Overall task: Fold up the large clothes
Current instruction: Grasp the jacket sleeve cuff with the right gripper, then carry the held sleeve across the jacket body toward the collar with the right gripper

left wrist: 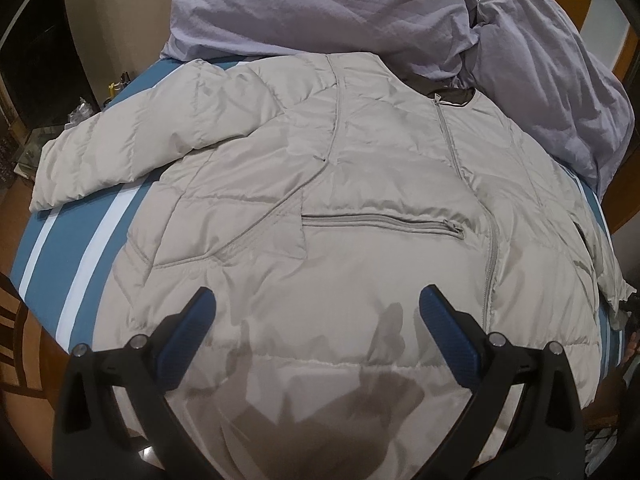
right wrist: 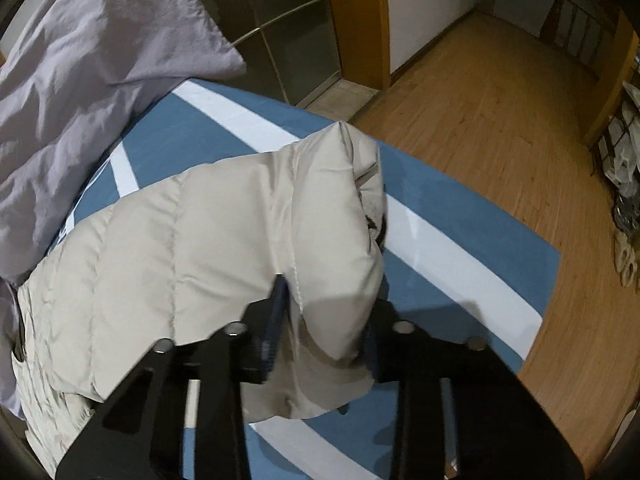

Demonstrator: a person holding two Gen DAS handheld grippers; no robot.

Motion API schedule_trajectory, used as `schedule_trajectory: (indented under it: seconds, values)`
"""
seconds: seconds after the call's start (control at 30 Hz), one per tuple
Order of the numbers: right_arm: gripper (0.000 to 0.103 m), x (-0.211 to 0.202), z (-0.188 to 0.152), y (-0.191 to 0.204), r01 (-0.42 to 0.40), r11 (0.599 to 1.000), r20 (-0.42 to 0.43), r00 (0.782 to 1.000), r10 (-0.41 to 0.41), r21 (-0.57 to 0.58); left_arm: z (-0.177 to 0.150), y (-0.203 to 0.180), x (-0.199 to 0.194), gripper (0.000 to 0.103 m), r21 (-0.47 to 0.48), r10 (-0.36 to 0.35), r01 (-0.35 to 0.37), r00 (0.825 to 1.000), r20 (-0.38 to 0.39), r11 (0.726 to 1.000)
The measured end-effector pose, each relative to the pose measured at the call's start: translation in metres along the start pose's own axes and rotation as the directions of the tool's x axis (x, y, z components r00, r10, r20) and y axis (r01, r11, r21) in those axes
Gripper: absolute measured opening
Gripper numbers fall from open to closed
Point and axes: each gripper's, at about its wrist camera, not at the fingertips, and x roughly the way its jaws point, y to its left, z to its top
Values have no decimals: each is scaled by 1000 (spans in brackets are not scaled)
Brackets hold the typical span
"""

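The bed (left wrist: 76, 216), under its blue sheet with white stripes, carries everything, and a rumpled lilac duvet (left wrist: 320, 4) is heaped at its far end. Spread front-up across the sheet lies the beige puffer jacket (left wrist: 360, 184), zipped, its collar toward the duvet and its hem nearest me. One sleeve (left wrist: 120, 148) lies out flat to the side; the other sleeve (right wrist: 256, 232) is raised off the sheet by my right claw. My right gripper (right wrist: 324, 316) is clamped on that sleeve near its cuff end, a thick puffy fold squeezed between the pads. My left gripper (left wrist: 318, 308) hangs above the lower front of the jacket with its jaws wide and nothing between them.

I judge this to be the first fold, bringing a sleeve in. Next I should carry the held sleeve across the chest toward the zipper (left wrist: 452, 148) and lay it flat, while my left claw presses the body so the slippery fabric doesn't drag along.
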Motion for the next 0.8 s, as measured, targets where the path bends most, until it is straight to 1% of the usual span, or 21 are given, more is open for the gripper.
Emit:
schedule_trajectory:
  seconds: [0.07, 0.1, 0.2, 0.27, 0.33, 0.37, 0.47, 0.53, 0.63, 0.67, 0.7, 0.73, 0.77, 0.8]
  values:
    - [17, -5, 1, 4, 8, 1000, 11, 1000, -8, -7, 2, 3, 2, 101, -8, -1, 1, 1000, -3, 1000]
    - [16, -9, 0, 4, 11, 1000, 18, 1000, -11, -7, 2, 5, 3, 101, -13, -2, 2, 1000, -5, 1000]
    - [14, -26, 2, 15, 16, 1000, 63, 998, -15, -20, 6, 11, 4, 101, -29, -3, 3, 1000, -5, 1000]
    - [14, -39, 4, 26, 2, 999, 98, 995, 3, -44, 10, 17, 4, 101, -41, -5, 5, 1000, 1, 999]
    - [14, -57, 7, 48, -41, 995, 128, 990, 53, -90, 13, 20, 4, 101, -48, -11, 12, 1000, 8, 999]
    - [14, -63, 8, 56, -56, 992, 134, 989, 71, -109, 16, 23, 3, 101, -52, -15, 16, 1000, 16, 999]
    - [14, -81, 6, 102, -114, 974, 138, 980, 142, -193, 23, 27, 2, 101, -57, -20, 22, 999, 34, 998]
    - [14, -90, -2, 144, -166, 949, 120, 972, 204, -268, 27, 30, 2, 101, -59, -20, 23, 999, 45, 998]
    - [14, -94, -21, 199, -232, 904, 68, 959, 274, -359, 33, 37, 0, 101, -71, -14, 18, 998, 63, 997]
    - [14, -95, -30, 219, -255, 884, 45, 954, 295, -393, 35, 40, -1, 101, -78, -14, 19, 998, 69, 997]
    - [14, -96, -44, 245, -278, 854, 13, 949, 316, -439, 35, 42, -1, 101, -83, -12, 18, 997, 73, 996]
    - [14, -95, -54, 263, -290, 834, -11, 946, 324, -470, 36, 45, -2, 101, -91, -9, 16, 997, 78, 996]
    - [14, -92, -70, 287, -305, 804, -44, 943, 330, -510, 37, 50, -3, 101, -103, -4, 12, 997, 82, 995]
    - [14, -90, -80, 301, -314, 786, -65, 941, 333, -533, 37, 53, -3, 101, -113, 0, 9, 996, 84, 994]
